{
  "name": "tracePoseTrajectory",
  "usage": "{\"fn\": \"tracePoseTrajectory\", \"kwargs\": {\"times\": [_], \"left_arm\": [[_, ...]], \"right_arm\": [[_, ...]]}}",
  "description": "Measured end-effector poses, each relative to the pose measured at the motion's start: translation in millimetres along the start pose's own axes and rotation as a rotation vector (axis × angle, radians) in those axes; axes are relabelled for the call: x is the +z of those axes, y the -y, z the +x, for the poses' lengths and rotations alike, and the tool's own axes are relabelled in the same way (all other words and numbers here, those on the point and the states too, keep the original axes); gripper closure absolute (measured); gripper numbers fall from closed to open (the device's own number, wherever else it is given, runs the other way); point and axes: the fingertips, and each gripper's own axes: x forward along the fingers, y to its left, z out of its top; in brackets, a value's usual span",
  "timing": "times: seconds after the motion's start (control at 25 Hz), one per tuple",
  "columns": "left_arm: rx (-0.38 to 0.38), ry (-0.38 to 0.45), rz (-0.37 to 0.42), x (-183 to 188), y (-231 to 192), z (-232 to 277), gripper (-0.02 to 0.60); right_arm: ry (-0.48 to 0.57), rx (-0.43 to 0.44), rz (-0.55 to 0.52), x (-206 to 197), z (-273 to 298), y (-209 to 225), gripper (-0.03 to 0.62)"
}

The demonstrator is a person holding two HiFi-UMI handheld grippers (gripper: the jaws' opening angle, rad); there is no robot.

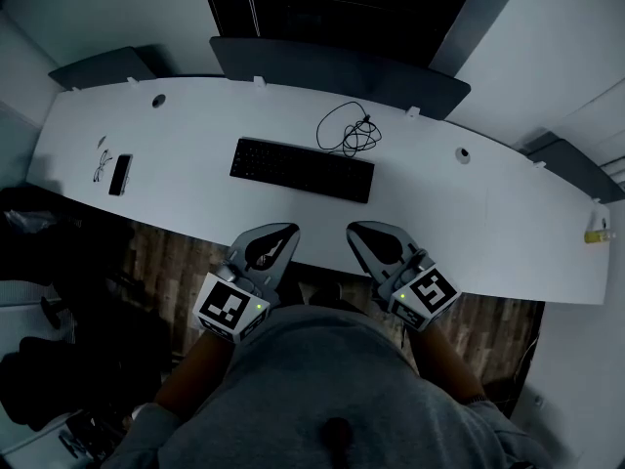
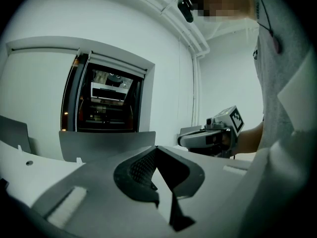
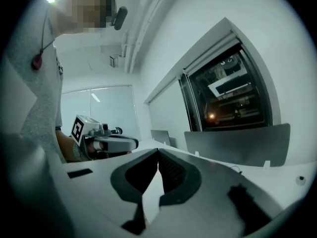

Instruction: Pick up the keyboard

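Currently clamped together, nothing held: left gripper (image 1: 283, 233), right gripper (image 1: 359, 233), over near edge of long white desk (image 1: 195, 115); flat black keyboard (image 1: 302, 169) mid-desk, well apart; risk: unopened tips shoving it toward coiled black cable (image 1: 352, 133).

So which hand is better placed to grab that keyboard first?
Right, narrowly. The right gripper points at the right end of the keyboard, which lies nearer the front of the desk. The left gripper faces its middle from slightly farther. Both are shut and must open first.
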Motion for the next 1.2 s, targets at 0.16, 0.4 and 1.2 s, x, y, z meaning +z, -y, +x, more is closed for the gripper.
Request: {"fn": "tracePoseTrajectory", "kwargs": {"times": [0.16, 0.4, 1.2], "left_arm": [[-0.035, -0.015, -0.004, -2.0, -30.6, 11.1, 0.577], [-0.063, -0.039, -0.009, -2.9, -81.8, 25.3, 0.577], [-0.088, -0.203, -0.069, -76.9, -235.1, 46.7, 0.577]], "right_arm": [[-0.034, -0.052, 0.004, -5.1, 21.0, 19.7, 0.580], [-0.063, -0.100, 0.027, -8.8, 58.1, 38.2, 0.579], [-0.266, -0.311, 0.079, -79.2, 143.2, 95.9, 0.580]]}}
